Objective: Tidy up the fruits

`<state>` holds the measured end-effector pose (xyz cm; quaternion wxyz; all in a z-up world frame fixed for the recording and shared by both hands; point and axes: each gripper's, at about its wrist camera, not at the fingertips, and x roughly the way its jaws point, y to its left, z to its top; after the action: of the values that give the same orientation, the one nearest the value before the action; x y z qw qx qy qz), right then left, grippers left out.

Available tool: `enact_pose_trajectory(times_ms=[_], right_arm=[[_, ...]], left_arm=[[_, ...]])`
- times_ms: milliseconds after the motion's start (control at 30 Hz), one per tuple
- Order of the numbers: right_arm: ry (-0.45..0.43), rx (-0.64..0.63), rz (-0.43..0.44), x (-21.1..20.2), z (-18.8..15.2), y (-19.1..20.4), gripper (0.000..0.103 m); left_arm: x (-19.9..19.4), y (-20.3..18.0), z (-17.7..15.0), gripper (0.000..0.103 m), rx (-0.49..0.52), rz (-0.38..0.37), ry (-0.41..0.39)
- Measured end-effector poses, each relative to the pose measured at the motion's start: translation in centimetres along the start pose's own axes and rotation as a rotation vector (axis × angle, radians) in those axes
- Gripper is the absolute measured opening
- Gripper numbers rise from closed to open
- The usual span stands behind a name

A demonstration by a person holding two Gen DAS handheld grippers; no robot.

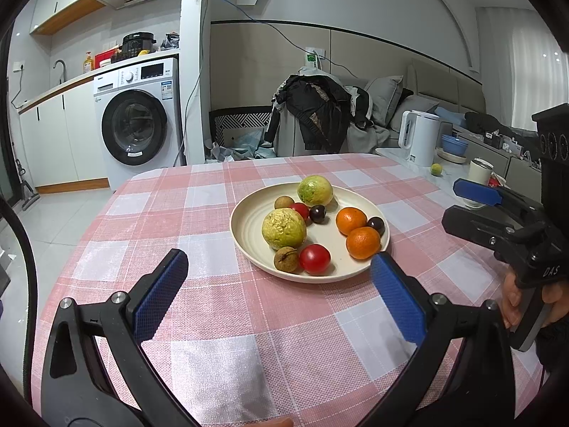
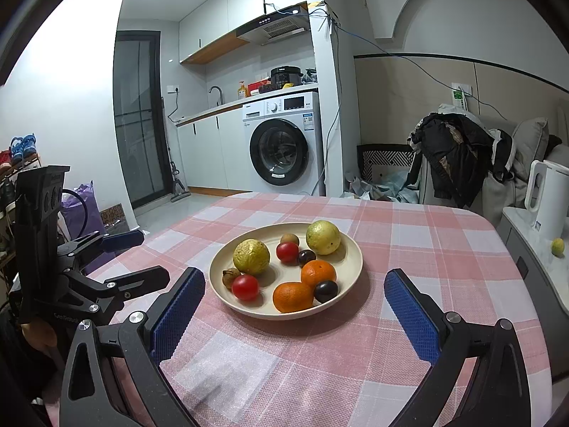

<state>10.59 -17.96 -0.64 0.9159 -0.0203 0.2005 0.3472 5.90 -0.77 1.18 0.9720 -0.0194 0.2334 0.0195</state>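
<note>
All the fruit in play sits on one cream plate (image 2: 350,249) in the middle of the worktop (image 2: 409,338), which wears a pink checked cloth. On the plate: two yellow-green guavas (image 2: 251,257), two oranges (image 2: 293,296), two red tomatoes (image 2: 245,287), two dark plums (image 2: 325,291) and two brown longans (image 2: 289,238). They lie loosely mingled, like kinds mostly near each other but not sorted into groups. One small green fruit (image 2: 557,246) sits apart on the side counter at 3 o'clock, near the white kettle (image 2: 549,195).

From the right gripper (image 2: 295,299) the plate lies at 12 o'clock, close ahead, the near orange almost between its blue pads; its jaws stand wide and hold nothing. From the left gripper (image 1: 281,270) the plate lies at about 1 o'clock, a little further off; its jaws are likewise wide and empty. The right one looks the nearer and squarer to the plate (the round fruit offers no long axis to line up with).

Fruit gathered on a plate fits either a finished gathering or a mixed heap awaiting sorting; the pictures do not settle which.
</note>
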Motion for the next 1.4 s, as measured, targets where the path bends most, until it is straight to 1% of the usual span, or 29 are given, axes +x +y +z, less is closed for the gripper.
enact_pose_trajectory(times_ms=[1100,1400], right_arm=[[0.003,-0.001,0.000,0.13,0.02,0.00,0.103],[0.003,-0.002,0.000,0.13,0.02,0.01,0.103]], left_arm=[[0.59,0.56,-0.37,0.102,-0.013,0.009,0.005],[0.61,0.43,-0.38,0.102,0.002,0.011,-0.005]])
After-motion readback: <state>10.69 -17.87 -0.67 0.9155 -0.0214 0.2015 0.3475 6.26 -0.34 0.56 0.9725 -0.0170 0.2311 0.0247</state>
